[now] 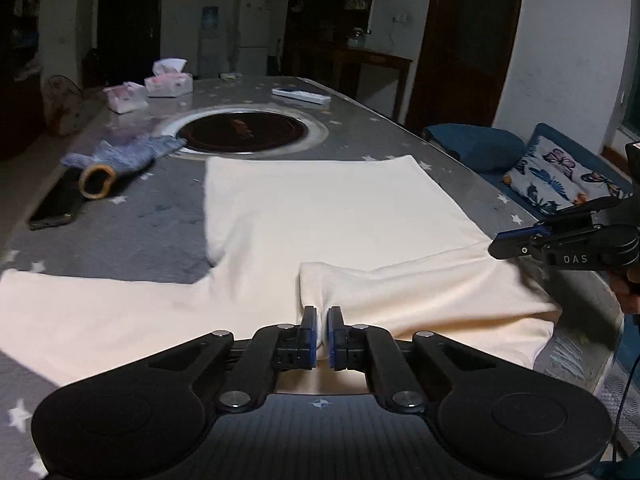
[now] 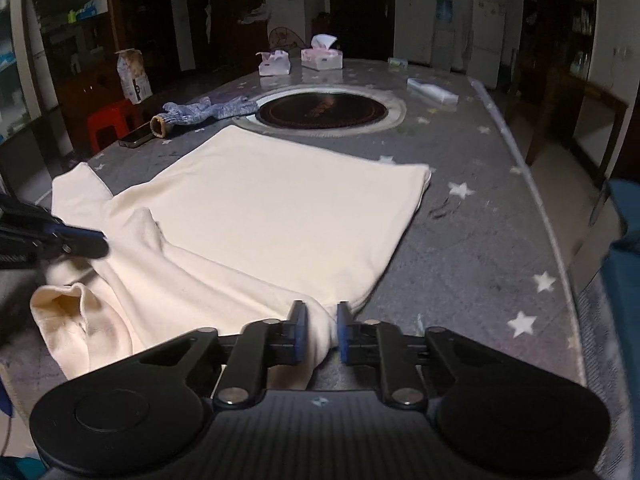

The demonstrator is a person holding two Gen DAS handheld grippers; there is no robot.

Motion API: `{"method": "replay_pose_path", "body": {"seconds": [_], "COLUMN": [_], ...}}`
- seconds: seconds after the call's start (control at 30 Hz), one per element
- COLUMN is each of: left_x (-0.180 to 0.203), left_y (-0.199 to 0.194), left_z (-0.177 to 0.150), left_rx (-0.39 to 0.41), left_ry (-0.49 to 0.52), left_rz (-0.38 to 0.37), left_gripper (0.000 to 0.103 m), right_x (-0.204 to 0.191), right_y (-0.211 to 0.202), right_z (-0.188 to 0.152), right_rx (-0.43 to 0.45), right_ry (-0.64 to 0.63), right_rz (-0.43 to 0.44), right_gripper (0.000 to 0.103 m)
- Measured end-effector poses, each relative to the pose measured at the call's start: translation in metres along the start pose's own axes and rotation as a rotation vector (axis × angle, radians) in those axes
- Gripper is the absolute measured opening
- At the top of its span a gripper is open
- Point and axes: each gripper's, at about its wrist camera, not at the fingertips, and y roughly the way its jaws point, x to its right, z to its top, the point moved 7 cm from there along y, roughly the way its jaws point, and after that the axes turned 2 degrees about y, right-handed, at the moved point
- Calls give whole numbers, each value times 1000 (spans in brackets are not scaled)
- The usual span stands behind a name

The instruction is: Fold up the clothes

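Two low wrist views, shared table (image 1: 168, 232)

Dim room: dark doors (image 1: 468, 40), white fridge (image 1: 254, 32) (water dispenser (image 1: 209, 36) beside), blue sofa (image 1: 532, 160)

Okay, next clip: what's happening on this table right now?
A person with two handheld grippers is folding a cream long-sleeved top spread on a grey star-patterned table. The left gripper is pinched on a fold of the cloth near the front edge, with one sleeve already laid across the body. The right gripper has cloth between its fingers at the garment's near right corner. The other sleeve lies flat, not yet folded. A blue knit glove sits aside, untouched.
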Motion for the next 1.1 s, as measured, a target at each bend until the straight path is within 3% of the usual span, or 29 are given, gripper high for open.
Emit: {"method": "replay_pose_path", "body": {"seconds": [0.17,0.27,0.5,0.63,0.73,0.9,1.1], "left_x": [-10,-11,10,5,-6,-48,-123], "left_y": [-1,-11,13,28,16,-12,-29], "left_z": [-10,-2,17,9,4,0,-9], "left_rx": [-45,4,31,-13,-1,45,55], "left_ry": [3,-2,7,-13,-38,-108,-240], "left_rz": [22,19,-68,-50,-36,88,380], "left_gripper": [11,11,11,11,13,23,30], "right_x": [-4,-9,-44,-64,-77,-89,-111], "right_y": [0,-8,-3,9,20,17,31], "right_z": [2,7,11,12,9,16,19], "right_rx": [-7,7,10,14,-12,18,-6], "right_ry": [-30,-47,-90,-112,-157,-190,-217], "right_rz": [-15,-14,91,141,160,172,236], "right_gripper": [16,18,18,18,18,18,18]}}
